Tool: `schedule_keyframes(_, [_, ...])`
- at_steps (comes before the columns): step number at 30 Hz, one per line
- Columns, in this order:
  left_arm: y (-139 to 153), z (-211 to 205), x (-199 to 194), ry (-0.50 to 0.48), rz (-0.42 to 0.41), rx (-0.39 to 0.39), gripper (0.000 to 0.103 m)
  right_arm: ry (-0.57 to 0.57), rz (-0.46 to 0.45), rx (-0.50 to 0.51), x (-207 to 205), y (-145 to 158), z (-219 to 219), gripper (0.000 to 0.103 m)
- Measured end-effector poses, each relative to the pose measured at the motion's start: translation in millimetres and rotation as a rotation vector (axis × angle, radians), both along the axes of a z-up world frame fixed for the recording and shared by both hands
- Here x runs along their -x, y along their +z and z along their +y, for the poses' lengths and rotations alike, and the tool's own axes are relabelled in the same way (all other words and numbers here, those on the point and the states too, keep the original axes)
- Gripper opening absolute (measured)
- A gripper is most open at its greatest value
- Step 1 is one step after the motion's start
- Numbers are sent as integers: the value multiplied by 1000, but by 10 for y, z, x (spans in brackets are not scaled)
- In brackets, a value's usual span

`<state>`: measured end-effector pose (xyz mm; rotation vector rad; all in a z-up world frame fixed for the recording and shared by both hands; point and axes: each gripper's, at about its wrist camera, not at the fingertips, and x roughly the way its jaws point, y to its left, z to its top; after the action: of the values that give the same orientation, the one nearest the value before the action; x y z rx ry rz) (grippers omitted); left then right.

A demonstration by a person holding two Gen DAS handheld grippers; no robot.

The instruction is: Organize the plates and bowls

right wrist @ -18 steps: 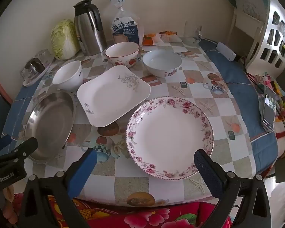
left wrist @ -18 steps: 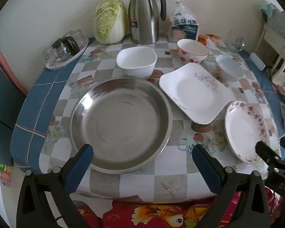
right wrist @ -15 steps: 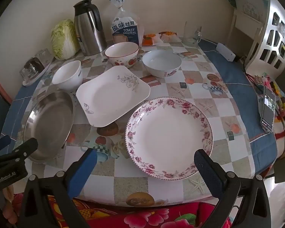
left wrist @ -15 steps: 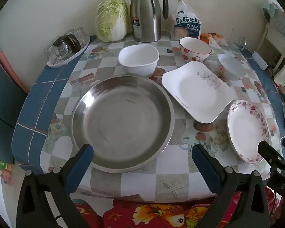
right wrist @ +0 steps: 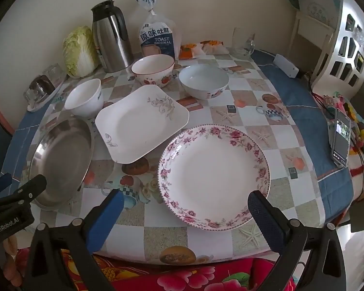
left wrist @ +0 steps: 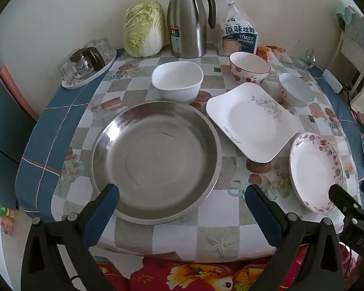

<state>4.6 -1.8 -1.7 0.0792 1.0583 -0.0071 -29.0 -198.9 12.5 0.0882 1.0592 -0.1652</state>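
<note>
Step in hand, by my read: the very start, approach only, nothing stacked or lifted yet. All dishes sit separately on the checked surface (left wrist: 220, 220).

Largest first: steel basin (left wrist: 155, 160) at the near left, directly ahead of the left hand-held gripper (left wrist: 182, 208). Square white plate (right wrist: 140, 123) mid-surface, just beside the basin. Round floral plate (right wrist: 213, 177) near right, in front of the right hand-held gripper (right wrist: 184, 211). Behind them 3 bowls: plain white bowl (left wrist: 177, 81), red-pattern bowl (right wrist: 154, 69), pale blue-trim bowl (right wrist: 203, 80).

Next move prob. calls for a rim pinch on one plate, low & flat approach, w/ a finger slid under the lip; thin glazed edge could slip.

Both hand-held grippers: spread wide, released, holding nothing, touching nothing, poised at the near edge of the surface.
</note>
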Motion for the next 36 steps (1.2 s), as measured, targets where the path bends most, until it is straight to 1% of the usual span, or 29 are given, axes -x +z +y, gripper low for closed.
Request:
schedule_keyframes(9, [-36, -75, -52, -22, 14, 18, 103, -13, -6, -11, -37, -21, -19, 103])
schedule_keyframes(15, [-34, -47, -106, 0, 12, 20, 103, -23, -18, -14, -84, -31, 1, 103])
schedule_keyframes(25, [-99, -17, -262, 24, 15, -20, 103, -65, -28, -19, -267, -171, -28, 103])
schedule_keyframes(33, [-168, -67, -344, 18, 0, -64, 103, -76, -64, -4, -309, -178, -40, 103])
schedule_keyframes(36, [-201, -92, -344, 10, 7, -71, 103, -79, -76, -6, -298, -170, -50, 103])
